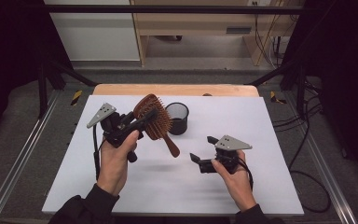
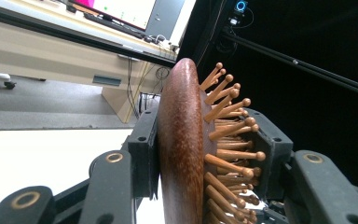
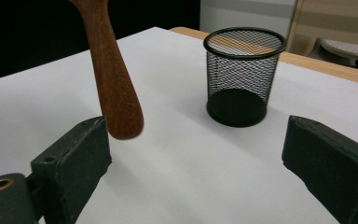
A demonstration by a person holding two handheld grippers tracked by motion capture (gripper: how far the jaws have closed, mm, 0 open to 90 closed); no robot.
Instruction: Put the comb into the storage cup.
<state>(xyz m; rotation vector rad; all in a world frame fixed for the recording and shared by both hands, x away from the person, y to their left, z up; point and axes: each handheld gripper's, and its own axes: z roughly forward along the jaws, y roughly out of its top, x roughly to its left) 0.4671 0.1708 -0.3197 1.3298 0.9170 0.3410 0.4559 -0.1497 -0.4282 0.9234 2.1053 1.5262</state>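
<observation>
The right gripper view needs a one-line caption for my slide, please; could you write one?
Open right gripper faces the hairbrush handle and an upright mesh cup on the white table.

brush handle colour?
Reddish-brown speckled wood. The brush handle shows best in the right gripper view.

Brown wooden hairbrush (image 1: pixel 156 122) held aloft, handle slanting down.

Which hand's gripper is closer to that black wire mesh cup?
Left. The left gripper, clamping the brown wooden hairbrush, sits just beside the black wire mesh cup; the right gripper is open, farther toward the person.
</observation>
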